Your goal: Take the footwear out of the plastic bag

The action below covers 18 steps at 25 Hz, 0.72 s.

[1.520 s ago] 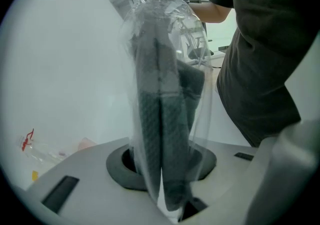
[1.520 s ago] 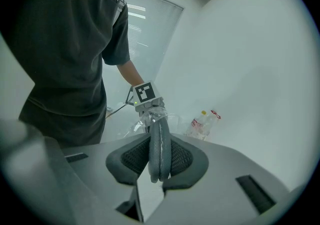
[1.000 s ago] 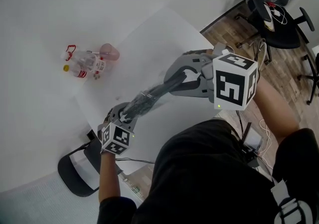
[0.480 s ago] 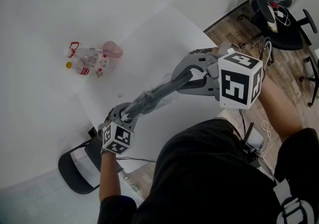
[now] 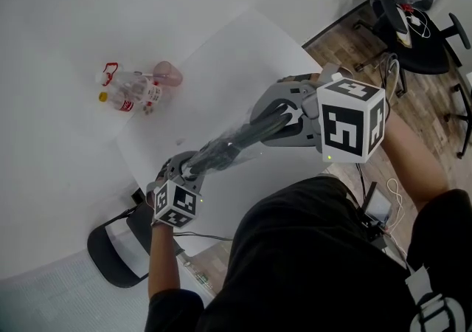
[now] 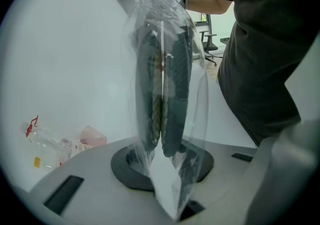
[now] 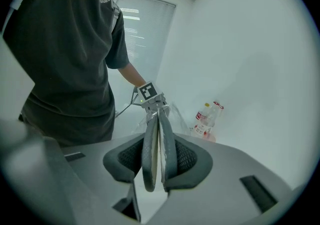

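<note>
Our right gripper (image 7: 160,165) clamps one end of the footwear (image 7: 151,144), a dark pair pressed flat together, and its jaws are opening with the pair between the pads. The footwear hangs above the table (image 5: 221,57) and runs across to our left gripper (image 6: 162,169). Its far part sits inside the clear bag (image 6: 200,104). The left jaws are closing, pinched on the bag's end. Farther off on the table lie bottles (image 5: 129,93), with a pink cup (image 5: 167,72) just beside them. A black chair (image 5: 413,28) stands well apart on the floor (image 5: 346,43).
</note>
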Motion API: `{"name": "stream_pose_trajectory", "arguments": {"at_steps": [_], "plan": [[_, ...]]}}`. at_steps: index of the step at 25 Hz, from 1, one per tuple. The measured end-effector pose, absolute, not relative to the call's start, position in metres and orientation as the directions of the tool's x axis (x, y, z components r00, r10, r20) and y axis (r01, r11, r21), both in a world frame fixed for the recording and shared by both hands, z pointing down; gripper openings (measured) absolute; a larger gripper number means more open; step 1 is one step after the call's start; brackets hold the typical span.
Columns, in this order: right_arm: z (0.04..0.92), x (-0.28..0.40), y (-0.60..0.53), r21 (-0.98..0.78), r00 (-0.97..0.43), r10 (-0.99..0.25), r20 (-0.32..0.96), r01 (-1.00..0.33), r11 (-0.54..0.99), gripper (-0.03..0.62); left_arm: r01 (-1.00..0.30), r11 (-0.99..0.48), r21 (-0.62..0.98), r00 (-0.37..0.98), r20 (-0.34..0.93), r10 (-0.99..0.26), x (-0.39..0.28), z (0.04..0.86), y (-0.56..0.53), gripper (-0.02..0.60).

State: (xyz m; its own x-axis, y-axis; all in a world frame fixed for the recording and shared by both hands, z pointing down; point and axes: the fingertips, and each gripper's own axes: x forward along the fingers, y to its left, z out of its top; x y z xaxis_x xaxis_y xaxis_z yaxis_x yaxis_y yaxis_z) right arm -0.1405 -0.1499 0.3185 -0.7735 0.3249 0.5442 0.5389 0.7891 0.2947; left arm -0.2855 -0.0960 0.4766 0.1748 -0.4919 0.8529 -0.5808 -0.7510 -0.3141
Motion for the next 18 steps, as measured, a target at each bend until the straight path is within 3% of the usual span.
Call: {"name": "stream_pose_trajectory", "arguments": {"at_steps": [6, 9, 11, 18], "plan": [[0.323, -0.148, -0.154, 0.375, -0.781, 0.263, 0.566, 0.528, 0.762, 0.082, -0.597, -0.739, -0.311, 0.195, 0.838, -0.510, -0.284, 0.475, -0.097, 0.092], [0.316, -0.145, -0.159, 0.387, -0.796, 0.254, 0.549, 0.511, 0.768, 0.080, -0.572, -0.739, -0.356, 0.144, 0.843, -0.518, -0.292, 0.478, -0.096, 0.090], [0.308, -0.139, -0.169, 0.392, -0.813, 0.235, 0.533, 0.484, 0.782, 0.080, -0.562, -0.738, -0.374, 0.104, 0.853, -0.511, -0.302, 0.485, -0.091, 0.053], [0.281, -0.124, -0.200, 0.411, -0.876, 0.173, 0.449, 0.375, 0.831, 0.080, -0.772, -0.573, -0.275, 0.113, 0.828, -0.549, -0.338, 0.489, -0.089, 0.032]]}}
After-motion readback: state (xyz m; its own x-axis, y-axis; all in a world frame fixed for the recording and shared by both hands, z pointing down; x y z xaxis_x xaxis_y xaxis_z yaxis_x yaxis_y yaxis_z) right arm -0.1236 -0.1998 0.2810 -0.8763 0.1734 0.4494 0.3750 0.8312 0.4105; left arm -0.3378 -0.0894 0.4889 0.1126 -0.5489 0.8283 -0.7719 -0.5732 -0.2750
